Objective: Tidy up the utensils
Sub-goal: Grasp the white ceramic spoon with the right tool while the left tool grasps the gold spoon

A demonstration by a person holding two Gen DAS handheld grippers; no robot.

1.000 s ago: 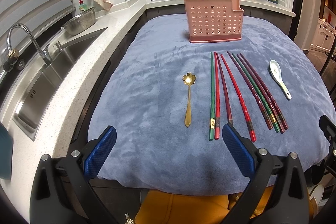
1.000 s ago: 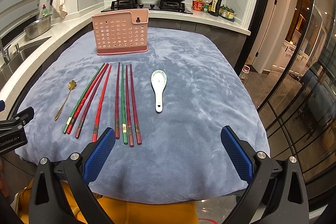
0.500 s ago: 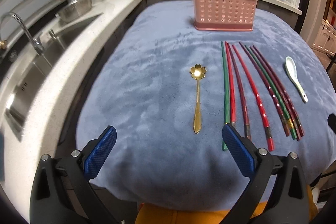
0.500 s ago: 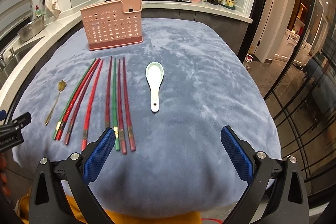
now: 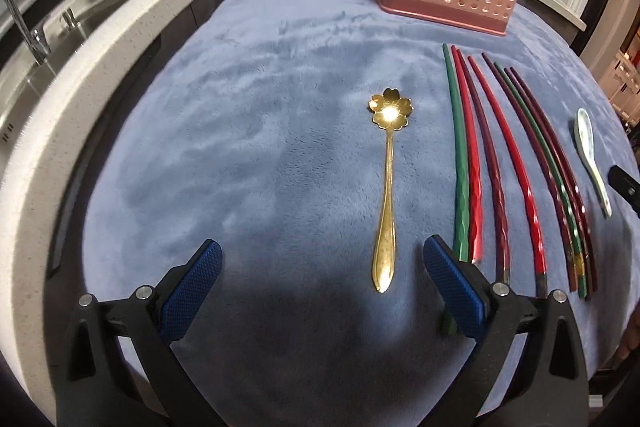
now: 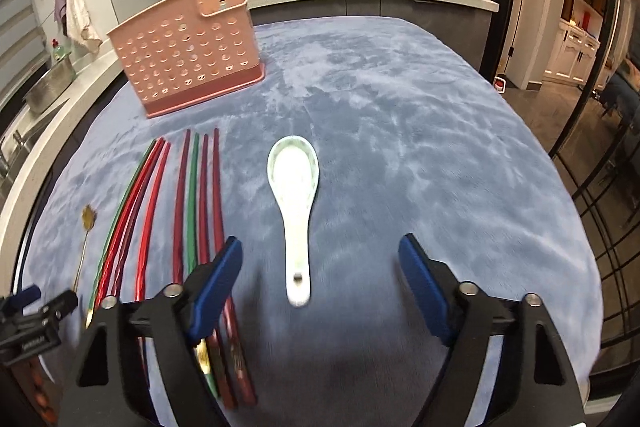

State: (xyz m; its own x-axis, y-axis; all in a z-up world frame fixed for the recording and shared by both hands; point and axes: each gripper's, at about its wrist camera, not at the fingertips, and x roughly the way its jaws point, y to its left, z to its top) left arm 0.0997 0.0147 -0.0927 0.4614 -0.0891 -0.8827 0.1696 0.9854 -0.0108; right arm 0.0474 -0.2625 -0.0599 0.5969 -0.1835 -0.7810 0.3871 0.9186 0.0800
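**Both grippers brought down onto the spoons, nothing yet gripped**

Since a second ago both views have been lowered and carried forward over the blue-grey plush cloth (image 5: 248,155), so that the utensils now lie much closer to the fingers; the pink perforated plastic utensil holder (image 6: 188,55) is left standing upright at the far side of the cloth, and as far as can be seen nothing has been placed in it, though its inside is not shown

The left gripper (image 5: 322,281) is held wide open and empty; the gold metal spoon with a flower-shaped bowl (image 5: 387,187) is now framed between its fingers, the handle end lying nearer the right-hand pad, untouched

The right gripper (image 6: 320,287) has just been closing and stands partly open; the white ceramic soup spoon (image 6: 295,211) lies between its blue pads with its handle end towards the camera, and no pad is pressed on it; the row of red, green and dark maroon chopsticks (image 6: 192,203) lies just beside the spoon, partly hidden behind the left-hand finger

From this it is judged that a spoon is being lined up for each hand, that the grasp is about to be made, and that every utensil remains to be moved into the holder
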